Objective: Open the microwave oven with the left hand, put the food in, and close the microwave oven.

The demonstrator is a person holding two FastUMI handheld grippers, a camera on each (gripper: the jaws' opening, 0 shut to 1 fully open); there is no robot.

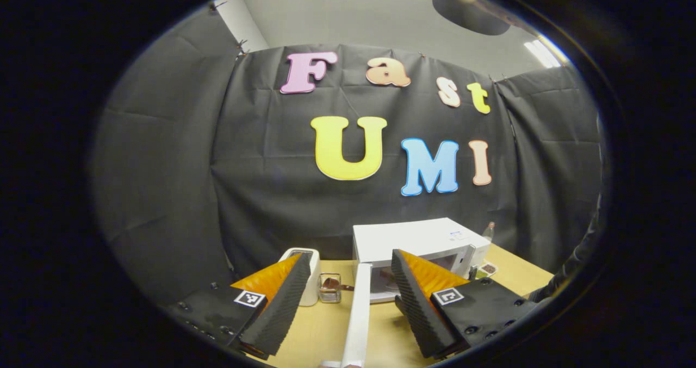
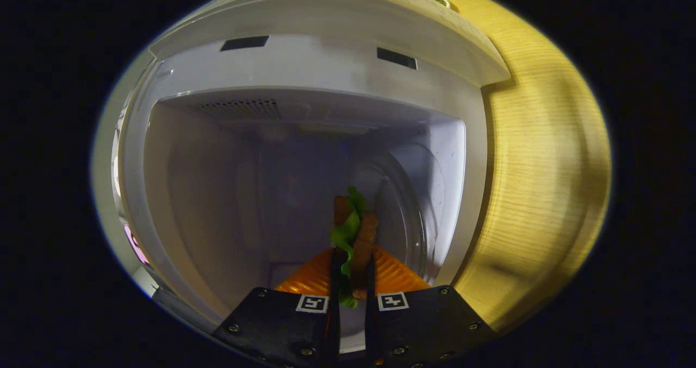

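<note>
Right gripper (image 2: 352,267) clamps sandwich (image 2: 353,232) inside open microwave (image 2: 304,80); left gripper (image 1: 350,281) spread.

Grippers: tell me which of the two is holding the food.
The right gripper: its fingers are closed on the sandwich before the microwave. The left gripper is open.

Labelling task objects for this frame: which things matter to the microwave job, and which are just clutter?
In the job:
white box-shaped microwave oven
its white door, swung open
brown-and-green sandwich-like food pinched by the right gripper
left gripper, open

Lying about:
white toaster
small clear glass jar
clear bottle with a red cap
</note>
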